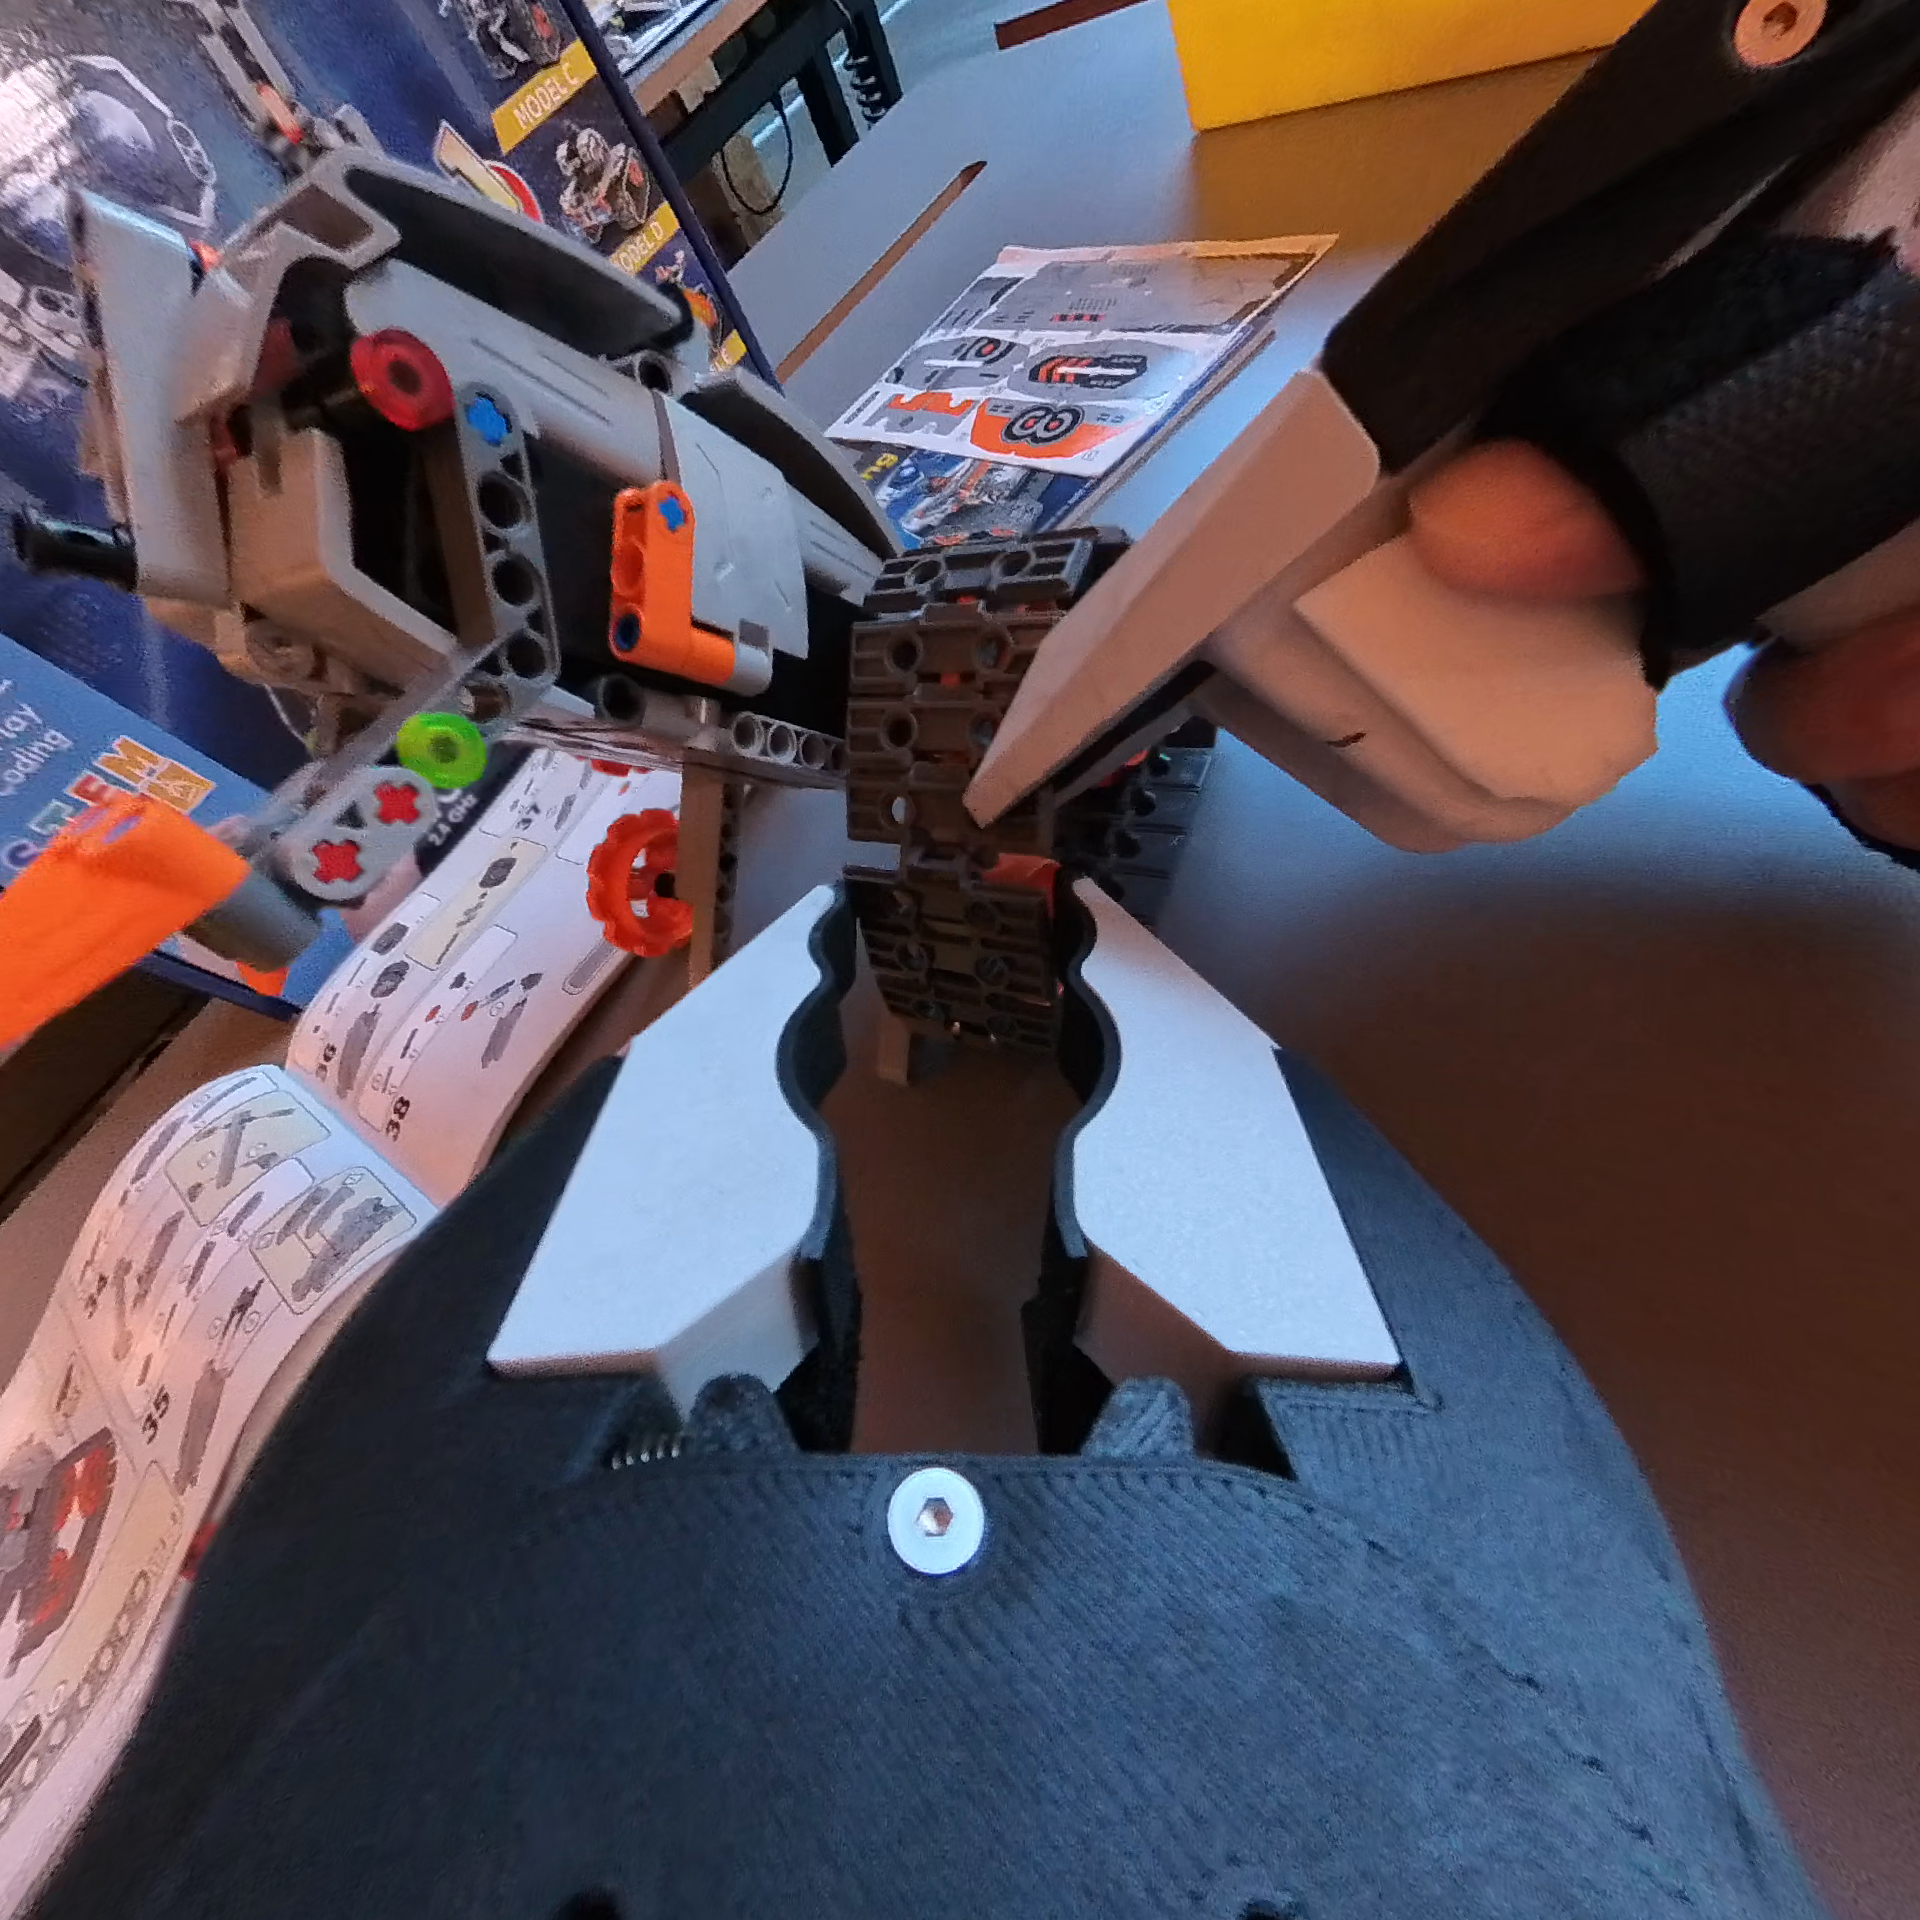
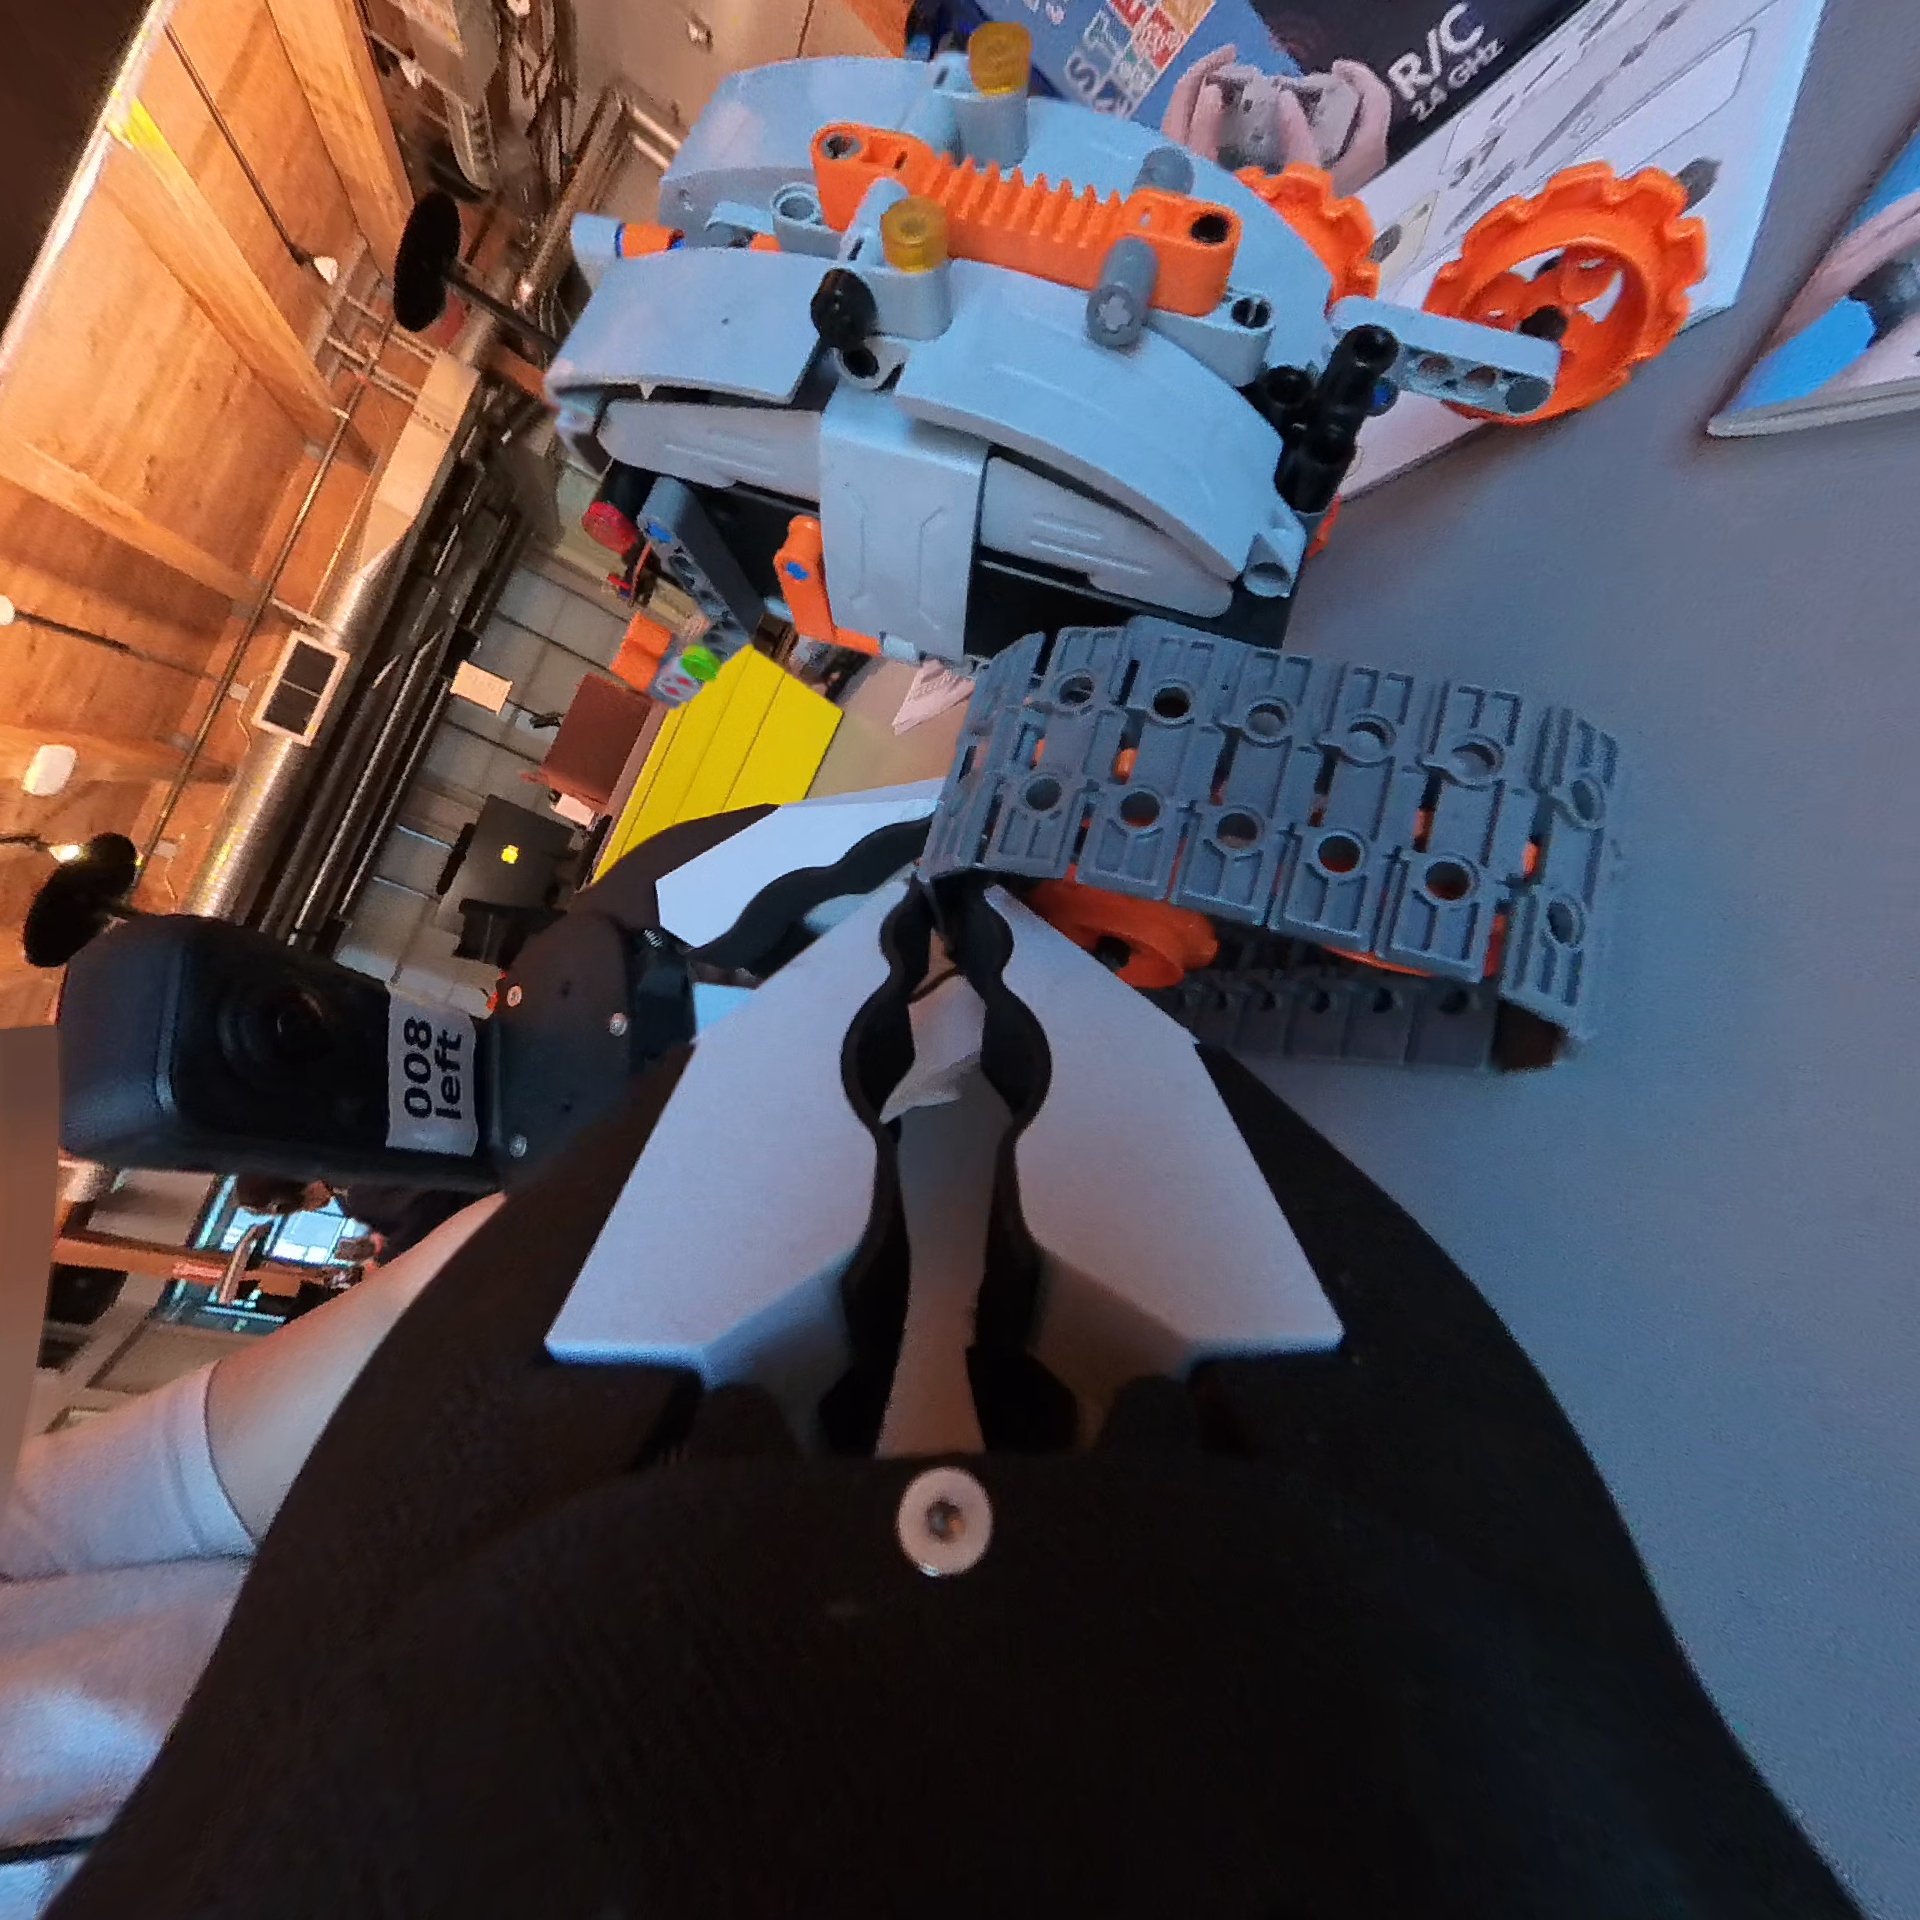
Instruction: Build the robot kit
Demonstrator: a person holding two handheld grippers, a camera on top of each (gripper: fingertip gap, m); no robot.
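A grey and orange brick-built vehicle (image 1: 468, 468) stands tilted on the grey table (image 1: 1558, 1039); it also shows in the right wrist view (image 2: 935, 416). A dark grey link track (image 1: 935, 707) is looped over an orange wheel at its side. My left gripper (image 1: 956, 914) is shut across the width of the track's near end. My right gripper (image 2: 951, 904) is nearly closed on the edge of the same track (image 2: 1278, 821). In the left wrist view the right gripper (image 1: 982, 810) comes in from the upper right and its tip touches the track.
An open instruction booklet (image 1: 208, 1247) lies at the left, a sticker sheet (image 1: 1070, 353) behind the model, a blue box (image 1: 104, 208) at the far left, a yellow box (image 1: 1351, 52) at the back. A loose orange sprocket wheel (image 2: 1569, 291) sits on an axle beam. Left and right tips are no more than a few centimetres apart.
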